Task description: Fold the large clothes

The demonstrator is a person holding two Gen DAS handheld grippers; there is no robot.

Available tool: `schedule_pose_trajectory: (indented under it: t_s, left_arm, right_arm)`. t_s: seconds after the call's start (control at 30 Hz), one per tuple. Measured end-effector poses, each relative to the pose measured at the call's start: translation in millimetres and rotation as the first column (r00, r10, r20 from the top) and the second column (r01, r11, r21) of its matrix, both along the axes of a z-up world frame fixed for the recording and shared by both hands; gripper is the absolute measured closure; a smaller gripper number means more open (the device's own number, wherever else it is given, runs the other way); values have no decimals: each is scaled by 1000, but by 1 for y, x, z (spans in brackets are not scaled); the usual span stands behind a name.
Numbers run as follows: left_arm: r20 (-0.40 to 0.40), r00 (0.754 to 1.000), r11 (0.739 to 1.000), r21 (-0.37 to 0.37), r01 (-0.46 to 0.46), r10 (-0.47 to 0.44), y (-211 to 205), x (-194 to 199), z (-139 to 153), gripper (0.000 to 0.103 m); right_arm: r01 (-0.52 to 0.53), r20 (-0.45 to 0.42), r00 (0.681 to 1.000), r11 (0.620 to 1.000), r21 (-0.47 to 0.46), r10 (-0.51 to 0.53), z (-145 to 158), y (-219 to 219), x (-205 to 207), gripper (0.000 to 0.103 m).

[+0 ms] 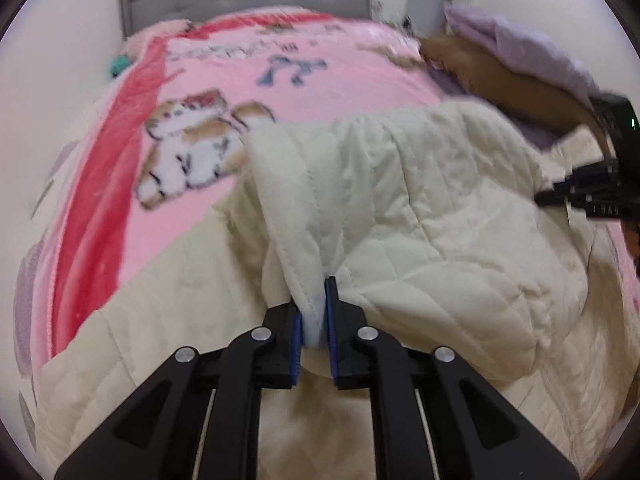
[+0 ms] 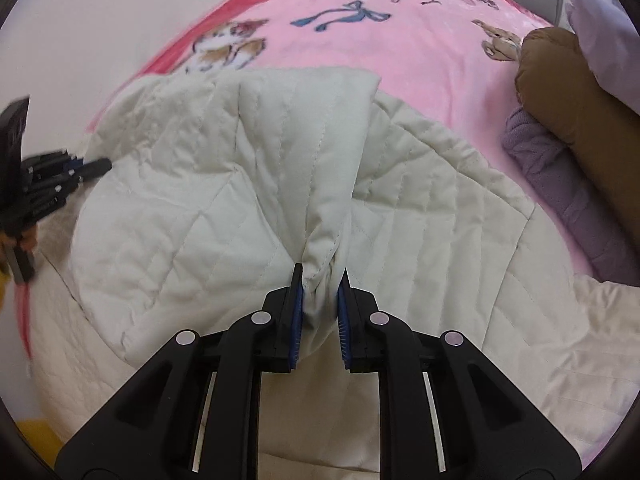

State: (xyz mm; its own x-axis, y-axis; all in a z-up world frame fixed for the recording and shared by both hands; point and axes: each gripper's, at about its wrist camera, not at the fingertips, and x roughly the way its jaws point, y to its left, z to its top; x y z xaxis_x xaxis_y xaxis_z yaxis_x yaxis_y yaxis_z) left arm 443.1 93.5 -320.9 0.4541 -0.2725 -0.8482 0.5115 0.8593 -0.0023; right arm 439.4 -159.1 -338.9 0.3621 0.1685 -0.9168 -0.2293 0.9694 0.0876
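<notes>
My left gripper [image 1: 314, 308] is pinching a stitched edge of the cream quilted garment [image 1: 420, 208], and my right gripper [image 2: 320, 294] has its pads clamped on a bunched fold of the same cloth. The garment lies across the near half of the pink blanket [image 1: 320, 84], from about 9 to 3 o'clock in my left view, its lifted flap draped toward 12. I judge this to be a fold in progress, both held corners being carried over the body of the garment. To do it well I'd keep both grips level and the same distance apart so the edge between them stays taut, lay the flap down square with the layer beneath, and let go only once it rests flat. The brown cushion [image 2: 580, 92] and purple knit [image 2: 560, 184] at 2 to 3 o'clock in my right view sit close by, so I'd steer clear of them.
</notes>
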Motion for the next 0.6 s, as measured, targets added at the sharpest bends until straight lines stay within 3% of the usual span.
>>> schedule_pose_trajectory:
  t_s: [0.1,0.13,0.2,0.27,0.4,0.47,0.53,0.6]
  left_arm:
    - [9,998,997,51,57,-57,-5,-6,-1,80]
    - [8,998,998,38,56,-56,-2,-7,7,65]
    - [37,999,999,-12,40,-39,11,-8,25,42]
    - [82,996,998,-37,43,-40,23,-11,44,39]
    - [142,990,999,-37,17,-11,33,6,70,35]
    - [77,996,995,-96,-40,47,31,36,69,35]
    - [-51,996,985,-156,-76,69,25,64,57,35]
    - [-176,982,968,-224,-112,73,19,88,40,35]
  right_arm:
    - [8,-28,1000,1000,-1,-8,-8,0,3,80]
    - [15,-10,1000,1000,19,-14,-3,-2,3,77]
    - [22,58,998,994,109,-28,19,-13,-3,47]
    - [29,127,991,984,174,-52,43,-24,-6,39]
    - [60,179,979,980,188,-95,66,-34,10,39]
    - [71,178,978,975,212,-110,67,-34,30,39]
    - [90,134,983,971,221,-122,57,-28,60,39]
    - [123,94,985,972,201,-145,43,-19,85,39]
